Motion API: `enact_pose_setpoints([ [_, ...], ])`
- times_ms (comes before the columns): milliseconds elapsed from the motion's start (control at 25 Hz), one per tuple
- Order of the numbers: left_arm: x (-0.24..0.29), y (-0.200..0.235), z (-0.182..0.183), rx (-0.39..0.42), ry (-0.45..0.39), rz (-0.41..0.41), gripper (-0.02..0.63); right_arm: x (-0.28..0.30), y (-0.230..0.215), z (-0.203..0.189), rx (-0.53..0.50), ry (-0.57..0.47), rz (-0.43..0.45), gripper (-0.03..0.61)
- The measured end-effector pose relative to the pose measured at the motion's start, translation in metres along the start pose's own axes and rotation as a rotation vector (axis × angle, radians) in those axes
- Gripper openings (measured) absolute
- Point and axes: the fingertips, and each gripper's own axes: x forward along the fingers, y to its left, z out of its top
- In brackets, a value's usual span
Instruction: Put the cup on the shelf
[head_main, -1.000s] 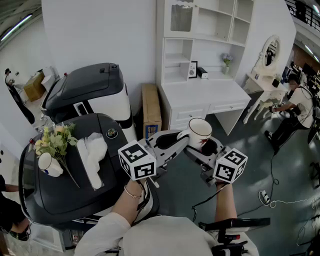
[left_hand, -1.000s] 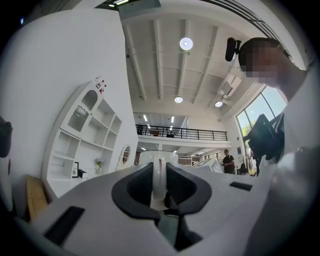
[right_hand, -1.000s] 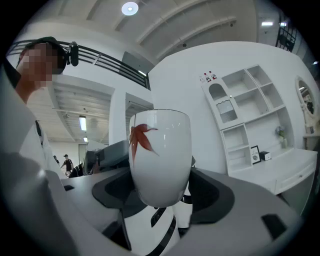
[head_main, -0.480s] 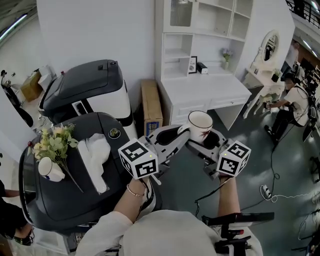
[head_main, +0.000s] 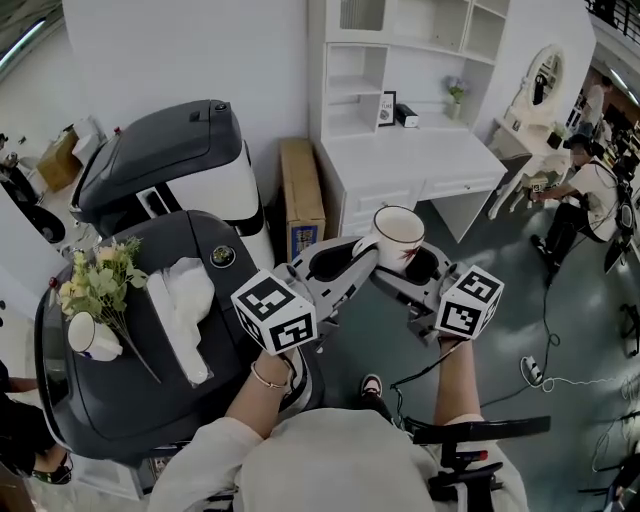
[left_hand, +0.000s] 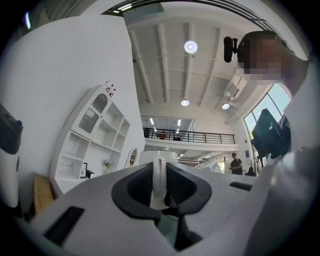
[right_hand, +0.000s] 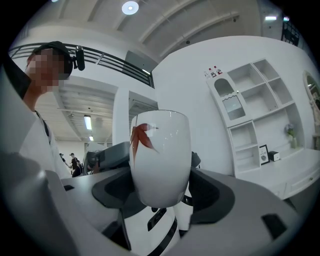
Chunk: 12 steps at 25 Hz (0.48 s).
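Observation:
A white cup with a red leaf print hangs in the air between both grippers, in front of the white desk and its shelf unit. My left gripper comes in from the left and is shut on the cup's handle, which stands upright between its pads. My right gripper comes in from the right; its jaws close round the lower body of the cup. The cup stands upright. The shelf compartments show behind it to the right.
A dark grey machine top at the left carries flowers, a small white vase and a white cloth. A cardboard box leans beside the desk. A person stands at the far right; cables lie on the floor.
Both grippers keep hold of the cup and have stayed together. The view has shifted a little toward the desk, and a shoe now shows on the floor below the grippers.

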Motion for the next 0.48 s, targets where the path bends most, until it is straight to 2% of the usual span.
enact_pose_setpoints([
  [240,0.018,0.021,-0.011,-0.016,0.014,0.055,0.061,0.005,-0.028,-0.006,0.022,0.018,0.045,0.333],
  [480,0.064,0.049,-0.02,-0.025,0.019,0.09,0.061,0.001,-0.082,-0.002,0.036,0.035,0.075,0.334],
])
